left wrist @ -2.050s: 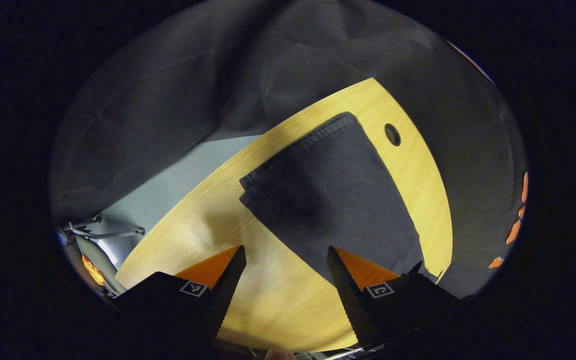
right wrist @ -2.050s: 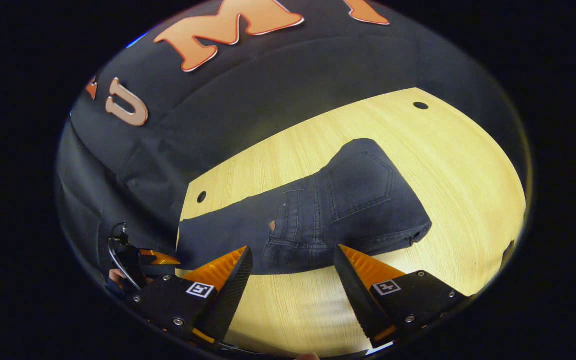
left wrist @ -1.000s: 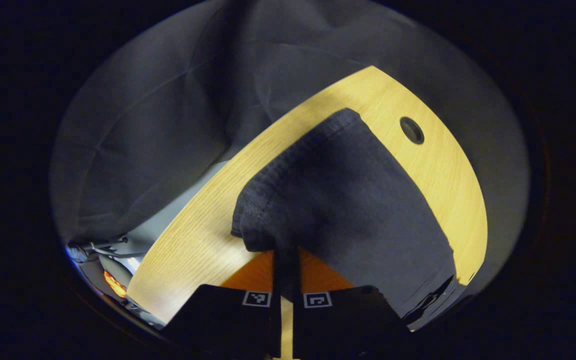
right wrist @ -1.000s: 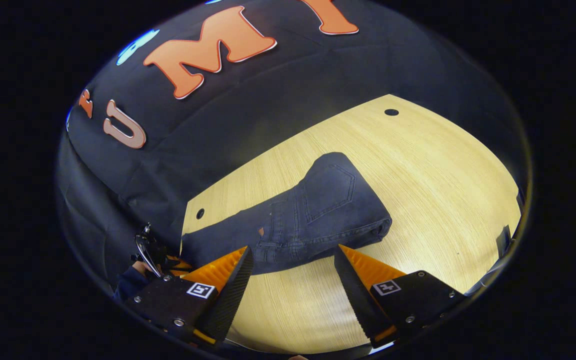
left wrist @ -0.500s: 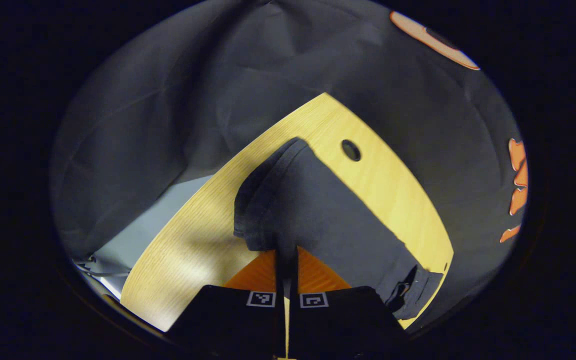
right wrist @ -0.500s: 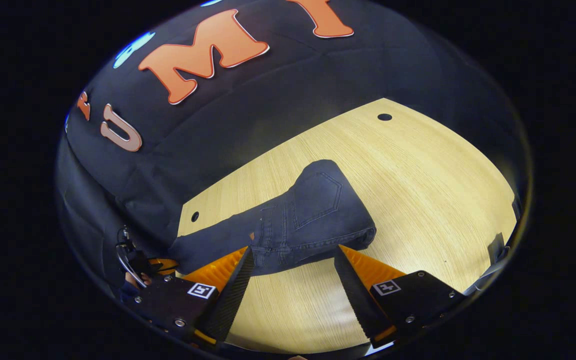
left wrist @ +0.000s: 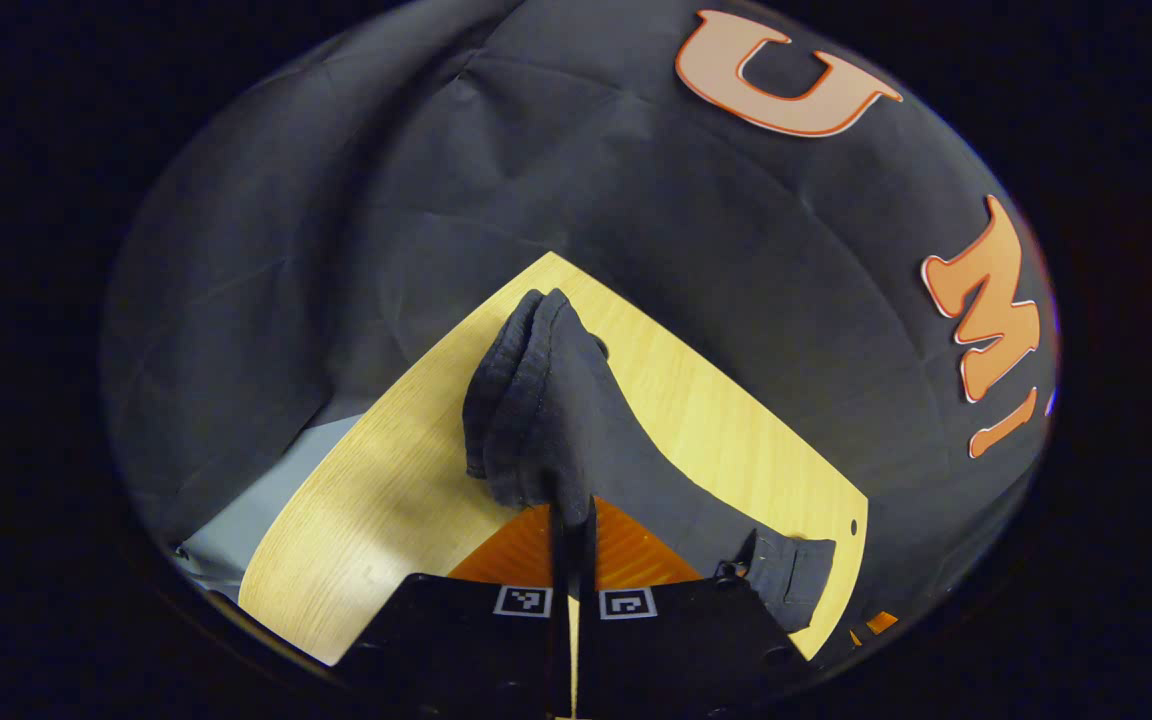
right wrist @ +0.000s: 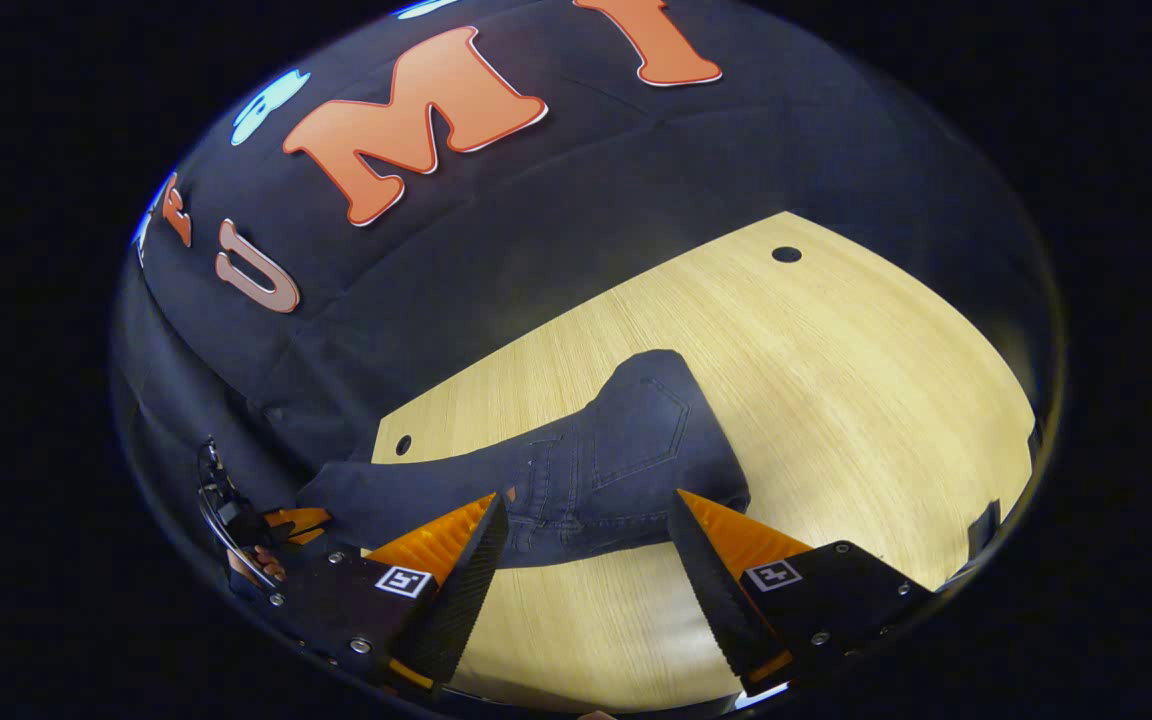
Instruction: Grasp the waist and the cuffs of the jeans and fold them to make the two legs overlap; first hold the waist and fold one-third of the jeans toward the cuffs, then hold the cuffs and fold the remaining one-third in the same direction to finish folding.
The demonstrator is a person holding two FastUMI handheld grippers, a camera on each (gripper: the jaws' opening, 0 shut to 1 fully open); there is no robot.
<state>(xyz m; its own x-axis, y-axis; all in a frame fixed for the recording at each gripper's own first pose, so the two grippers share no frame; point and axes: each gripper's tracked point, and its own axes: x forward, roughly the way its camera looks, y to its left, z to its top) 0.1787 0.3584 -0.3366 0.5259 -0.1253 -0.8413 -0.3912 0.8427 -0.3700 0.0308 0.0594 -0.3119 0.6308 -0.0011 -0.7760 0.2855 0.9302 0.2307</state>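
Note:
Dark denim jeans (right wrist: 626, 450) lie on the pale wooden table (right wrist: 836, 380), the waist part folded over with a back pocket facing up. In the left gripper view my left gripper (left wrist: 571, 520) is shut on the bunched cuffs (left wrist: 526, 400), which stand up off the table (left wrist: 376, 500); the legs trail down to the right toward the folded waist (left wrist: 786, 580). My right gripper (right wrist: 586, 540) is open, held just in front of the folded waist without touching it. In the right gripper view the left gripper (right wrist: 286, 520) and the hand holding it sit at the far left, at the end of the raised legs (right wrist: 376, 500).
Two small round holes (right wrist: 786, 254) (right wrist: 403, 444) mark the table's back corners. Black cloth walls hang close behind the table on the far sides. Bare tabletop stretches to the right of the jeans. A grey floor (left wrist: 236, 520) is visible past the table's left edge.
My left gripper went from open to shut on the cuffs, then lifted them and swung round, so the legs rise off the table. The right gripper stayed open, drifting slightly.

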